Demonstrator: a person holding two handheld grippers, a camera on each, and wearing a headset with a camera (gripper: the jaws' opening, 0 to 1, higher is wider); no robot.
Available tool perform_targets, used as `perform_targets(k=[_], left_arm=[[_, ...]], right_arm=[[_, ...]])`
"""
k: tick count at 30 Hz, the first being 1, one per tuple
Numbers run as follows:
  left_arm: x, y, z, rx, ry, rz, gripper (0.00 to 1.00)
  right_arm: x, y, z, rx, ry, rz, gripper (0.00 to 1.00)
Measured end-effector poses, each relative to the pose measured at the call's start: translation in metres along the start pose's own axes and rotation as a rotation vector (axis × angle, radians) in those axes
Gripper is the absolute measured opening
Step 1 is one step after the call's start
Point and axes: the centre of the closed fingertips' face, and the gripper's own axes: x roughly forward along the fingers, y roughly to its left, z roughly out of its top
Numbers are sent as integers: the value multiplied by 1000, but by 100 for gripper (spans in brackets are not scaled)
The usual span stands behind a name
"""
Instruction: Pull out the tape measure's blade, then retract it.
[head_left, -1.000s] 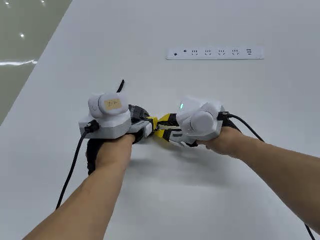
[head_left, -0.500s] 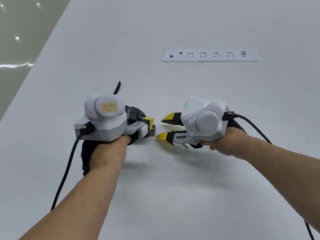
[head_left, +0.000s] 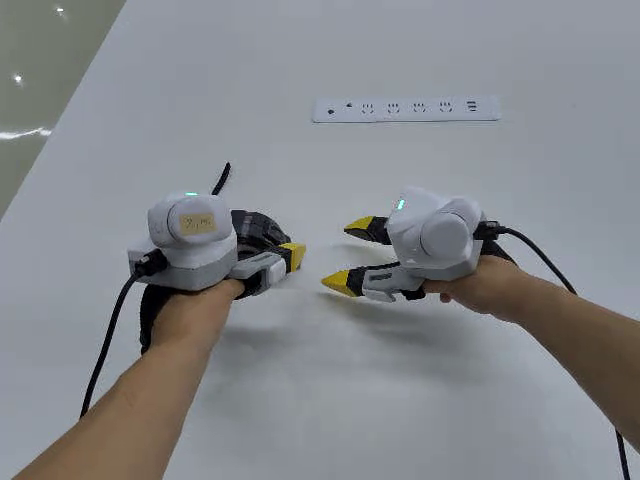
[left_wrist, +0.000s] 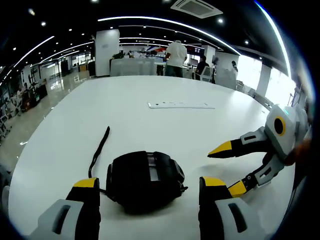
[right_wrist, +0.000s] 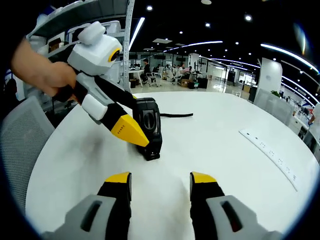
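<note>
No blade length is being shown outside the black, rounded, rubber-clad tape measure (head_left: 258, 230), so the blade is being judged as fully housed. From this state alone it cannot be determined whether the pull is not yet begun or the retraction is already completed. If the pull is outstanding, the blade end is being presented for the right claw (head_left: 348, 254) to take.

The tape measure is being stood on the white counter (head_left: 400, 380), left of centre and near the person, between the jaws of the left claw (left_wrist: 150, 186). The left claw is being held spread, with one jaw on each side of the case. In the left gripper view a strip of counter is being seen between the right-hand jaw and the case, so no pinch is being applied, as far as can be told. The right claw is being held spread and empty. It is being positioned to the right of the tape measure and apart from it, with its yellow tips aimed left at the case.

The long axis of the case is being judged as running left to right along the counter. A small tab (left_wrist: 185, 189) at the lower right corner is being read as the blade hook, so the mouth is being pointed right, toward the right claw. A black wrist strap (left_wrist: 100, 147) is being trailed from the case toward the far left.
</note>
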Motion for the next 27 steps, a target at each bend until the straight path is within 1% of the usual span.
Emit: perform_targets(k=[2, 3, 5, 9, 10, 11, 13, 15, 17, 20, 22, 25, 27], left_arm=[[-1, -2, 1, 18, -7, -20, 81], [-2, -5, 1, 24, -15, -46, 82], [-4, -9, 1, 23, -22, -77, 83], [-6, -7, 3, 54, -40, -92, 87], [-8, -8, 6, 42, -60, -116, 88], [-9, -8, 6, 38, -63, -120, 89], [-11, -6, 6, 60, -66, -131, 91], [-13, -4, 6, 67, -72, -142, 92], [-15, -3, 7, 80, -80, -155, 94], [-19, -2, 7, 117, -90, -184, 97], [-21, -2, 8, 136, -97, -198, 97], [-26, -4, 7, 167, -104, -227, 99], [-30, -6, 7, 193, -112, -249, 100]], right_arm=[[-6, -1, -2, 3, -1, -9, 48], [-10, -3, -2, 15, -7, -19, 49], [-15, -4, -3, 34, -14, -28, 51], [-24, -5, -6, 46, -18, -38, 56], [-29, -5, -7, 66, -24, -45, 58], [-31, -6, -8, 72, -27, -47, 60], [-37, -7, -10, 77, -30, -60, 62], [-42, -7, -11, 81, -32, -67, 65], [-49, -8, -12, 101, -40, -75, 69], [-59, -9, -15, 99, -41, -96, 71], [-64, -7, -16, 97, -39, -101, 73], [-72, -5, -18, 97, -39, -107, 77], [-79, -4, -18, 97, -42, -116, 78]])
